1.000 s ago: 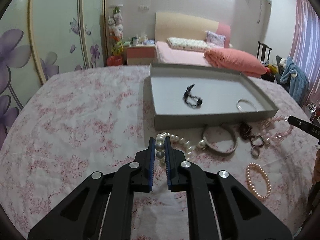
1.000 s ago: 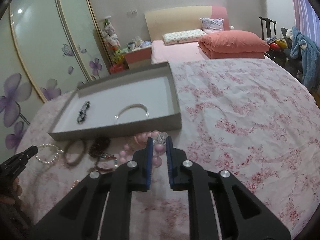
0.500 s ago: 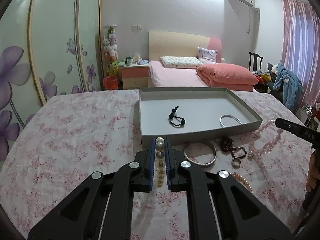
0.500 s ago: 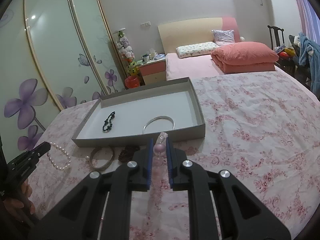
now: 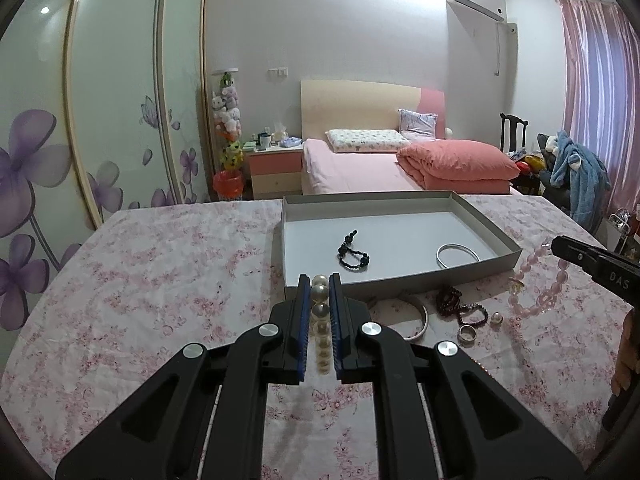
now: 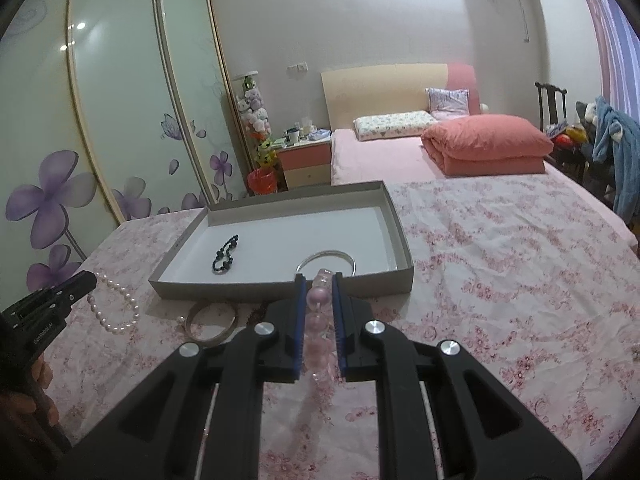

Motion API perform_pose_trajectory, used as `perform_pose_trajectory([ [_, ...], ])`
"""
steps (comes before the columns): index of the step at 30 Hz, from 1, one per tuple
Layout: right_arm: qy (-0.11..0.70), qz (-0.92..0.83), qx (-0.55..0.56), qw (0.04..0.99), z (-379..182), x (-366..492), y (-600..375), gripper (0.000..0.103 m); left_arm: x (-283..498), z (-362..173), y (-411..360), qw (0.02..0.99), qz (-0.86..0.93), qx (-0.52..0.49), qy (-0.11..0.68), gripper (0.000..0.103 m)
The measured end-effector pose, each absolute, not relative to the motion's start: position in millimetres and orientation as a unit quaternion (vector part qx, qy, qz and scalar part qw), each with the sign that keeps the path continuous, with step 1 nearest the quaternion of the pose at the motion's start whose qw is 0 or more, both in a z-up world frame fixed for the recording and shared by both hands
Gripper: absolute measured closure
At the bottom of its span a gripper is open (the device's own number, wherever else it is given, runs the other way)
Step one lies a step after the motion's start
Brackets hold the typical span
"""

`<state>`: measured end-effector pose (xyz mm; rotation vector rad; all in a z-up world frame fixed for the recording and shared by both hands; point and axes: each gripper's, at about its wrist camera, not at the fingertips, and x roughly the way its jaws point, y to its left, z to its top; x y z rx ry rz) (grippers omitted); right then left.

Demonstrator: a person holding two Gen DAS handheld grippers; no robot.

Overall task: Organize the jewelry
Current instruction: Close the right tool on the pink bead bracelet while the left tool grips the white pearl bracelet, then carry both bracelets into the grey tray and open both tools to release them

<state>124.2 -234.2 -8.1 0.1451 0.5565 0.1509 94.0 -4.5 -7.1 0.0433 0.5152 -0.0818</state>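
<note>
My left gripper [image 5: 319,280] is shut on a white pearl bracelet [image 5: 320,312] and holds it above the floral tablecloth; the bracelet hangs from it in the right wrist view [image 6: 116,312]. My right gripper [image 6: 318,278] is shut on a pink bead bracelet [image 6: 318,300], which dangles in the left wrist view [image 5: 536,284]. A grey tray [image 5: 400,284] ahead holds a black bead bracelet [image 5: 352,252] and a silver bangle [image 5: 456,254].
On the cloth in front of the tray lie a pale bangle [image 5: 420,316], a dark red bead bracelet [image 5: 450,298], a ring [image 5: 467,334] and a small pearl [image 5: 497,319]. A bed [image 5: 400,160] stands beyond the table.
Both grippers have lifted their bracelets off the cloth and risen; the pearl and pink strands now hang clear of the table.
</note>
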Motion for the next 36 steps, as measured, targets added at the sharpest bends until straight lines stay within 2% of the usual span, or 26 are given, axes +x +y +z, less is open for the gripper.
perform_pose_trajectory([
  [22,0.258,0.075,0.064,0.961,-3,117,-228,0.090,91,-7,-10,0.967,-0.039,0.027,0.252,0.093],
  [36,0.191,0.068,0.050,0.978,36,139,-217,0.090,126,18,-26,0.973,-0.037,0.023,0.229,0.093],
])
